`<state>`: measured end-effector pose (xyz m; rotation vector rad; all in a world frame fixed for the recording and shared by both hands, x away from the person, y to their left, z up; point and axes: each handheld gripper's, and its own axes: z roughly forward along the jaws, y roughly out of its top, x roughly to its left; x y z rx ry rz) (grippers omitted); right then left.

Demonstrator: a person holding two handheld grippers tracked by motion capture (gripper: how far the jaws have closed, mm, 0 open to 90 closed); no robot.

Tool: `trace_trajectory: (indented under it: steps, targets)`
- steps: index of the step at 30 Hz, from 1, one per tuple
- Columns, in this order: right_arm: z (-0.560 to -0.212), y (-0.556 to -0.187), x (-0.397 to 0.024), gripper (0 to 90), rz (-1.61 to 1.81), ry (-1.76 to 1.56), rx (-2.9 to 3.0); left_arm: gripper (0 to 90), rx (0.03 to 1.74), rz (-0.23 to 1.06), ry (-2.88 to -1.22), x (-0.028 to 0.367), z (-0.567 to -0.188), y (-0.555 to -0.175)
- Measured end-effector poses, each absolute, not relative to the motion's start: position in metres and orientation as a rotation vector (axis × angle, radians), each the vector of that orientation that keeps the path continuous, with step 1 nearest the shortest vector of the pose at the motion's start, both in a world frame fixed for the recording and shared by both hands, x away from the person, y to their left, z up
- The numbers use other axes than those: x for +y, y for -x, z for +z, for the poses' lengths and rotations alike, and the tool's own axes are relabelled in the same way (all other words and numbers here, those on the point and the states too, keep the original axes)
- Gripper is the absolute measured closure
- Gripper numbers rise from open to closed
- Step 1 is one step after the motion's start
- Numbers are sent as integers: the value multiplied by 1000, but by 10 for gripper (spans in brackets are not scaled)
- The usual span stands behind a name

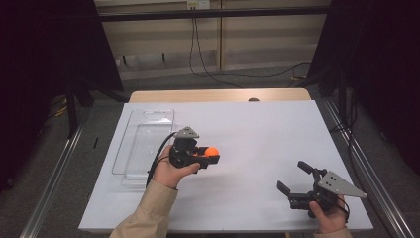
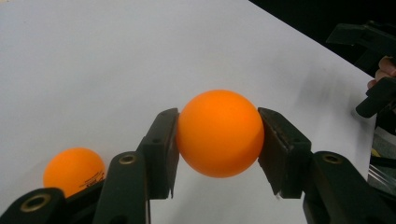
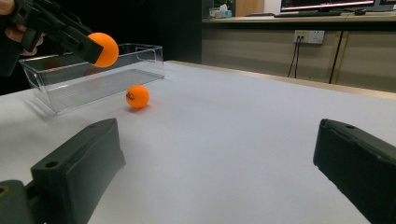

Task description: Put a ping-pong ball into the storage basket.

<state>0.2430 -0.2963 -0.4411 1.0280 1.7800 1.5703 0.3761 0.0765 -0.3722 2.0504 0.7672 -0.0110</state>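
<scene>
Left fingers: the pads [image 2: 164, 149] of the left gripper [image 2: 218, 140] pinched an orange ball [image 2: 219, 133] from both sides, one pad flat against each flank.
Held ball: it was off the table, clear of the white surface below; in the high view it showed at the gripper's tip [image 1: 212, 151], just right of the clear tray.
Left gripper: it was held in the person's left hand [image 1: 171, 171], pointing toward the table's right side, with a grey three-cornered plate on top and a cable trailing back along the beige sleeve [image 1: 148, 210].
Second ball: another orange ball [image 3: 137, 96] lay on the white table, near the tray's nearer end and apart from it; in the left gripper view it sat low at the left, behind the left jaw [image 2: 74, 170].
Clear tray: the long transparent tray [image 1: 143, 144] stood on the left part of the table, its walls upright; I could see nothing in it.
Right fingers: the fingers [image 3: 77, 172] of the right gripper [image 1: 297, 181] were spread wide with only bare table between them.
Right gripper: it was held in the right hand [image 1: 329, 218] at the near right corner, low over the table, aimed toward the tray.
Table: the white top [image 1: 257, 129] covered a wooden board whose far edge showed beyond it.
</scene>
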Motion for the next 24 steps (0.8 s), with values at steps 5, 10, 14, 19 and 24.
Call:
trace_trajectory:
  steps: [5,10,14,19,24]
  targets:
    - [-441,-243,-296,6,1571,-1027,1781,509,773,-6,-2047,79,-371,-377]
    - [-441,-243,-296,6,1571,-1027,1782,509,784,-2,-2041,81,-370,-377]
    - [-441,-243,-296,6,1571,-1026,1783,509,795,4,-2034,84,-369,-378]
    - [-441,-243,-296,6,1570,-1025,1785,509,799,10,-2033,86,-368,-379]
    - [-441,-243,-296,6,1570,-1025,1785,509,807,13,-2029,89,-367,-380]
